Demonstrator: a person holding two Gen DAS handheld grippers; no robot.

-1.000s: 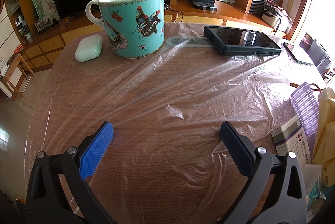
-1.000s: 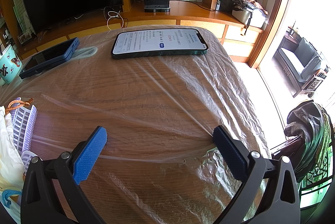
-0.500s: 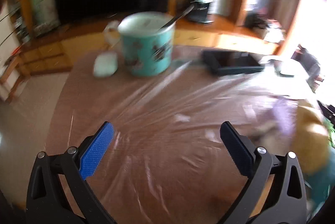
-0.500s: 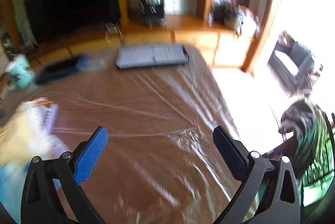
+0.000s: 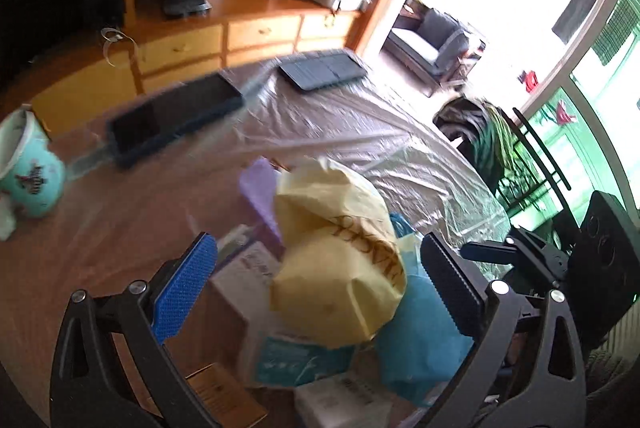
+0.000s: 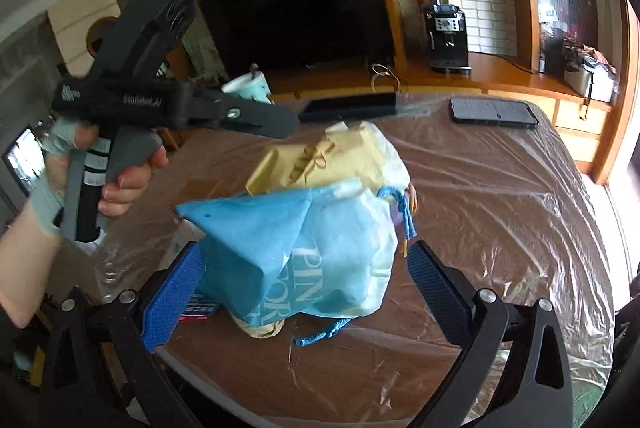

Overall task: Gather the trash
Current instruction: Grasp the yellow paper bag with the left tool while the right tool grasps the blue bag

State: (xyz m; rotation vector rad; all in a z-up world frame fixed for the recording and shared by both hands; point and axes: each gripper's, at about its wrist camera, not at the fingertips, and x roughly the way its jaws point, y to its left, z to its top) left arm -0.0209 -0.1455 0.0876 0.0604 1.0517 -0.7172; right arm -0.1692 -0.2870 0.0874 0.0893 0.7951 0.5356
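A heap of trash lies on the plastic-covered table: a crumpled yellow paper bag on top, a light blue cloth bag with blue cords, a purple sheet and small cartons. The yellow bag also shows in the right wrist view. My left gripper is open, its jaws either side of the yellow bag. My right gripper is open, its jaws either side of the blue bag. The left gripper body, held in a hand, shows in the right wrist view.
A teal mug stands at the table's left. A dark tablet and a phone lie at the far side. A chair with draped clothes stands past the right edge. A cabinet with a coffee machine is behind.
Both grippers swung in from the bare table to the trash heap in the middle. The left turned right and the right turned left. Both stayed open.
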